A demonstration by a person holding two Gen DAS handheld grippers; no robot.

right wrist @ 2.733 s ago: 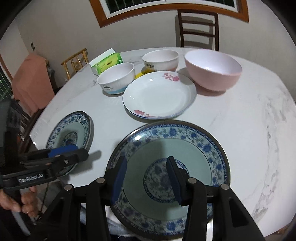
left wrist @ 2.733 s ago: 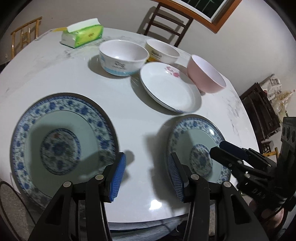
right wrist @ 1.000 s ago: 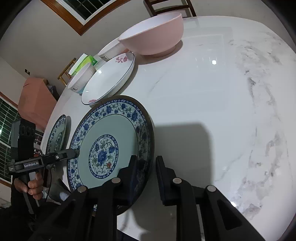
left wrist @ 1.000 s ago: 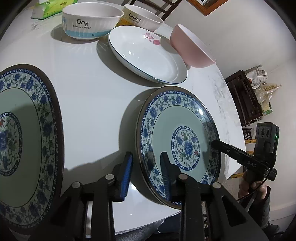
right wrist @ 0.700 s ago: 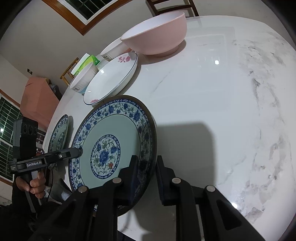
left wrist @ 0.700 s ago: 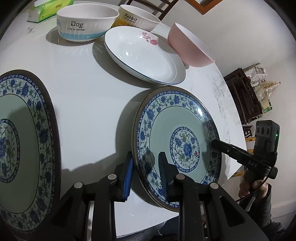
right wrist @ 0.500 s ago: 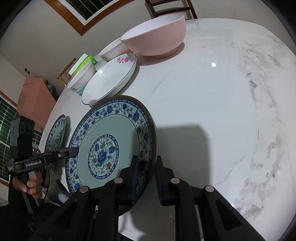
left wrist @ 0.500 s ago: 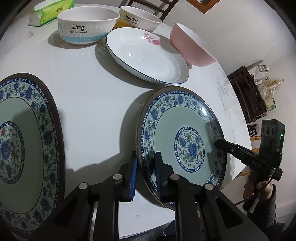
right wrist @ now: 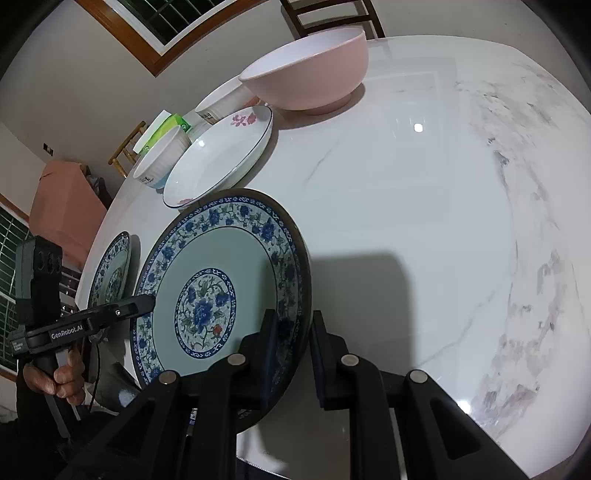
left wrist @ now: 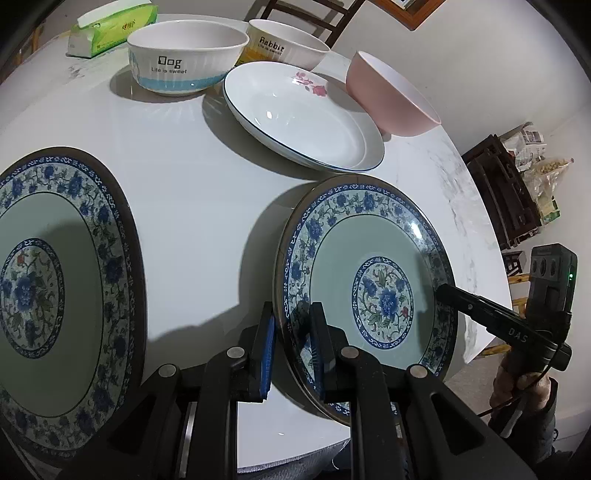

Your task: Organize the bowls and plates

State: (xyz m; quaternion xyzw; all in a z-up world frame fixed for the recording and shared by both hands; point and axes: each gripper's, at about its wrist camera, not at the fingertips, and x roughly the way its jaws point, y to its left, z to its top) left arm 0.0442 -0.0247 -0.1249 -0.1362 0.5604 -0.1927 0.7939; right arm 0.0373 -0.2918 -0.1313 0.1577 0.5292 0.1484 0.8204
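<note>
A blue-and-white flowered plate [left wrist: 369, 291] is lifted and tilted over the round white table [left wrist: 192, 206]. My left gripper [left wrist: 291, 339] is shut on its left rim, and my right gripper [right wrist: 291, 339] is shut on its opposite rim; the plate also shows in the right wrist view [right wrist: 221, 288]. A second matching plate [left wrist: 55, 288] lies flat at the left. A white plate with pink flowers [left wrist: 299, 118], a "Dog" bowl [left wrist: 184, 62], a "Rabbit" bowl [left wrist: 284, 44] and a pink bowl [left wrist: 391, 99] stand farther back.
A green tissue pack [left wrist: 110, 29] lies at the far left of the table. Wooden chairs [left wrist: 306, 18] stand behind the table. A dark rack with bags [left wrist: 517, 184] stands off the table's right edge. Bare marbled tabletop [right wrist: 443, 221] extends to the right.
Both grippers came in from open over the table and closed on opposite rims of the right-hand flowered plate. The plate now sits tilted up off the table between them.
</note>
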